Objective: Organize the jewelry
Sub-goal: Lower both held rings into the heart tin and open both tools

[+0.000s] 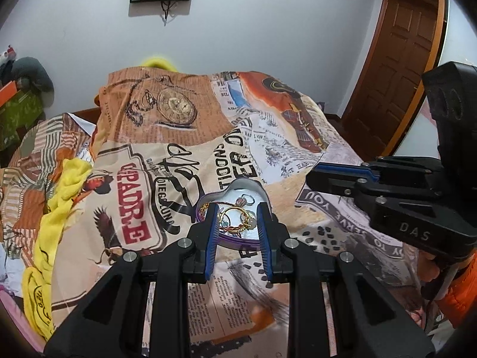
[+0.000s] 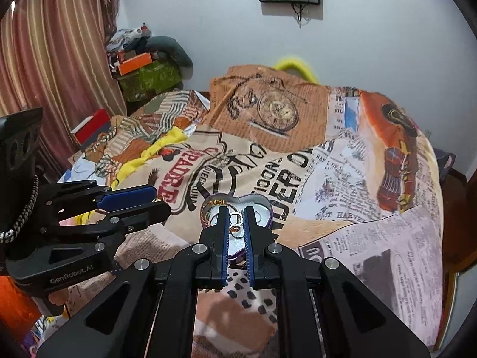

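A heart-shaped purple tin (image 1: 238, 182) (image 2: 262, 201) lies open on the printed bedspread. It holds gold bangles (image 1: 235, 219), a braided red-gold bracelet and small rings (image 2: 236, 218). My left gripper (image 1: 237, 208) is open just above the tin's near rim, empty. My right gripper (image 2: 236, 211) hovers over the tin with its jaws narrowly apart; a silver ring shows between the tips, inside the tin. Each gripper also shows in the other's view, the right (image 1: 316, 176) and the left (image 2: 161, 200).
The bedspread (image 1: 208, 155) covers a bed. A yellow cloth (image 1: 56, 208) lies at its left. Boxes and clothes (image 2: 140, 68) pile up by the striped curtain (image 2: 53, 59). A wooden door (image 1: 396, 68) stands at the right.
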`<state>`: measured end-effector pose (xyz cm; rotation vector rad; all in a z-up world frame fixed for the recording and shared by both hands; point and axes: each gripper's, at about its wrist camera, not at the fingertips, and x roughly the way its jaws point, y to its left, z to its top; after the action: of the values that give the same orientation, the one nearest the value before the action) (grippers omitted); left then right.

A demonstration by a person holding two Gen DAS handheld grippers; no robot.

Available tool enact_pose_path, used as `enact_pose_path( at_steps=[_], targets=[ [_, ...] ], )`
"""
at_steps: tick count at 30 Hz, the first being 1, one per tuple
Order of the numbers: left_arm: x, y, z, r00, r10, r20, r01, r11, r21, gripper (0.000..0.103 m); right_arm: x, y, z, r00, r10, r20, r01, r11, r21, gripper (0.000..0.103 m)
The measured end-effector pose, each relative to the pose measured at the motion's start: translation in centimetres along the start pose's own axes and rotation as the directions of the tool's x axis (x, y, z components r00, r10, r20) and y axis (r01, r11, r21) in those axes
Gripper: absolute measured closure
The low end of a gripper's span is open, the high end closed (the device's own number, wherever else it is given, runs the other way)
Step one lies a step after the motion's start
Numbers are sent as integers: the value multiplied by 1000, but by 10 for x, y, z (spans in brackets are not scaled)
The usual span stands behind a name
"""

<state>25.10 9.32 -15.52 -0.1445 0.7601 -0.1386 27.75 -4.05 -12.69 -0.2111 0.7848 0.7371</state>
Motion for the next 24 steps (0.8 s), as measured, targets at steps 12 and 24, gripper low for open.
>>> enact_pose_path(
  at_steps=[12,24],
  targets=[
    [58,14,3,996,-29,-80,28,999,-15,79,61,-18,2,991,28,-133,-21,998,55,95],
    [88,26,2,989,-72,-126,64,996,-66,79,90,-24,-7,979,32,-203,-23,999,48,95]
  ],
)
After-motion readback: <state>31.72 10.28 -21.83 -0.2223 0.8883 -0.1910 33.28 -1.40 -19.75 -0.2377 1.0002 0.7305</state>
